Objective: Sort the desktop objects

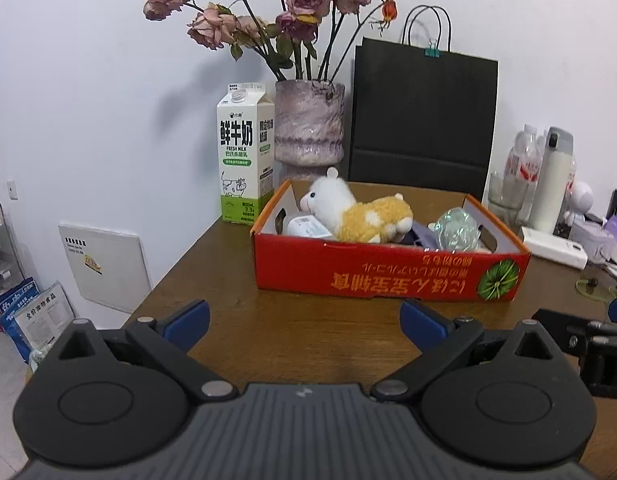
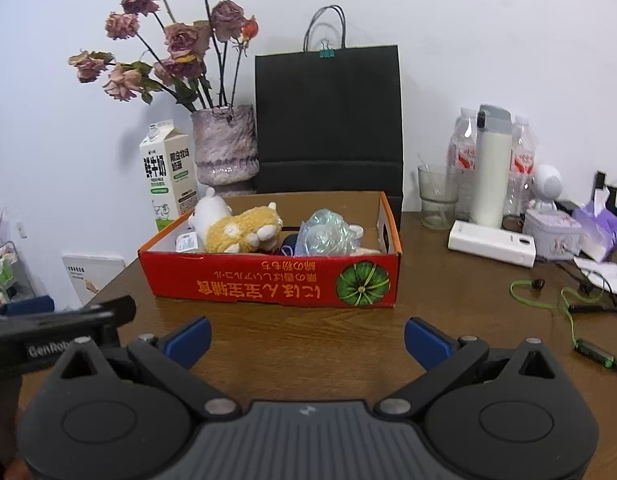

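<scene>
1. The wooden table (image 2: 308,344) carries everything, and you hold both tools low over its near, bare part, side by side and pointed at the box.
2. The black paper bag (image 2: 328,120) stands against the wall behind the box, with the vase of dried roses (image 2: 224,146) and the milk carton (image 2: 168,174) to its left; these look parked out of the way.
3. The red cardboard box (image 2: 268,280) sits mid-table as the collecting bin, its open top facing up.
4. Inside it the plush alpaca (image 2: 232,226) lies on its side at the left, and a crumpled clear plastic bundle (image 2: 326,234) rests at the right, so the sorting seems largely done.
5. Clutter remains right of the box: a white power bank (image 2: 492,244) and a green cable (image 2: 564,300).
6. Your left gripper (image 1: 304,322) is spread wide and empty.
7. Your right gripper (image 2: 306,338) is equally released, holding nothing.
</scene>
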A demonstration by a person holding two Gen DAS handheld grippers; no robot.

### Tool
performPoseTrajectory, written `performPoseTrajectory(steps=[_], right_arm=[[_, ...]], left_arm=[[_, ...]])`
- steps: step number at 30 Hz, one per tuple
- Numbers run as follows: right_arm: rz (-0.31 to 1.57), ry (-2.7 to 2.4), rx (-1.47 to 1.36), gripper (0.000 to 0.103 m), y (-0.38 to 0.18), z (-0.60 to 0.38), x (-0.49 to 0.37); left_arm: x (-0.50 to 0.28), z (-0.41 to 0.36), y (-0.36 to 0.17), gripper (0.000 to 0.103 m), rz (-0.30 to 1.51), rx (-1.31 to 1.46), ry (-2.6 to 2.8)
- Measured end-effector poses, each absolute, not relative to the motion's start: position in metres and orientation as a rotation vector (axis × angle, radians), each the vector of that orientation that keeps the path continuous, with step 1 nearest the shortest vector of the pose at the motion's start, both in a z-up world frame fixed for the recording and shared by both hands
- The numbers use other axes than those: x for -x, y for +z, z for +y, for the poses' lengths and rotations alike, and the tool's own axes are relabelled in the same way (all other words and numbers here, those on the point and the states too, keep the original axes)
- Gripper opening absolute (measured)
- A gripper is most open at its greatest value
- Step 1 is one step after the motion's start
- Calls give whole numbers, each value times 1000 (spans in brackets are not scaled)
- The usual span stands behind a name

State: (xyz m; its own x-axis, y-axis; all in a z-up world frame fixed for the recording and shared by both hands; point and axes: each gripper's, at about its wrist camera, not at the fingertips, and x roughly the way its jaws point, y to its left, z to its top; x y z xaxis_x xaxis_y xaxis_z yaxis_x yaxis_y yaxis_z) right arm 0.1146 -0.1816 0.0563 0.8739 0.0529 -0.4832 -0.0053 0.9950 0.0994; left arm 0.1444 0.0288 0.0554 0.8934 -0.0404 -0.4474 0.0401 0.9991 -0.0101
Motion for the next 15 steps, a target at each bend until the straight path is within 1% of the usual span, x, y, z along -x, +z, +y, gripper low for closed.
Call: performPoseTrajectory(steps=[15], right_arm=[[552, 9, -118, 103, 43, -183, -119]], left_arm=[[-146, 29, 43, 103, 488, -51, -37]])
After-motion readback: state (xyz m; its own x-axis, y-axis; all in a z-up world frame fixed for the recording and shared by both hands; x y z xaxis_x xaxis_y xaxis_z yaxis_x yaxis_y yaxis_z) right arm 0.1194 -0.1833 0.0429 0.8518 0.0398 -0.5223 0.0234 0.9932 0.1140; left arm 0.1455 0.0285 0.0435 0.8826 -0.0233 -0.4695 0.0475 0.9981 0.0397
